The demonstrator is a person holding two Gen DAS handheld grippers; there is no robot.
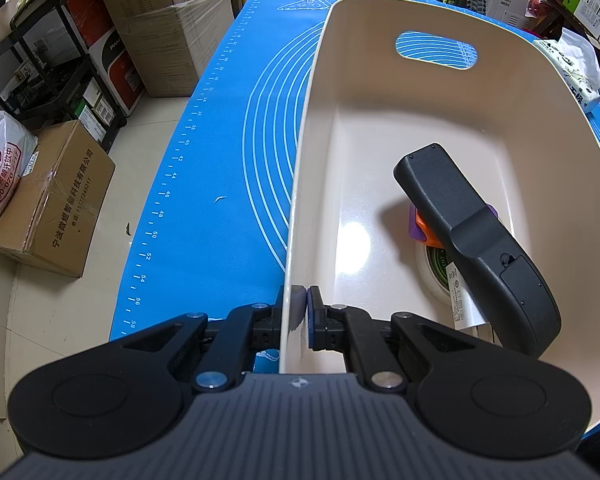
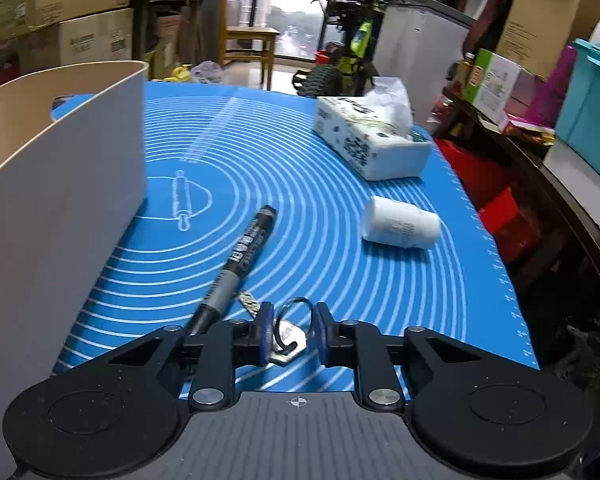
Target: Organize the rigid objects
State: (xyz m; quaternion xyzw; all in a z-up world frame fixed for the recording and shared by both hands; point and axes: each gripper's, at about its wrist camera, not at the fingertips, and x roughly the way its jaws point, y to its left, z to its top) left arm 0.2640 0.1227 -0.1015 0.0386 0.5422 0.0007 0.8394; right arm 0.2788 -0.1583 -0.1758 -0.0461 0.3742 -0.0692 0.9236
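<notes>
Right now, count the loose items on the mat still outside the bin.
4: keys between the right gripper fingers, marker beside them, white bottle farther right, tissue pack behind. Others may be hidden.

Around the cream plastic bin [image 2: 66, 168] on the blue silicone baking mat [image 2: 328, 216], the open room lies on the side facing the mat's ringed centre. That stretch is crossed by a black-and-grey marker pen [image 2: 242, 256] lying slantwise near the bin's wall, with a bunch of keys on a metal ring [image 2: 290, 326] just beside its near end. Farther out from the bin lie a white cylindrical bottle on its side [image 2: 402, 222] and a white printed tissue pack [image 2: 374, 142], well apart from each other, with bare mat between them.

Inside the bin, a black remote-shaped handset [image 1: 476, 240] leans across 1 side, over an orange-and-purple piece [image 1: 420, 228] and a white tape roll [image 1: 438, 270]; the other half of the floor is bare. Bare mat [image 1: 228, 160] runs along the bin's outer wall [image 1: 300, 184] to the mat's ruler edge.
</notes>
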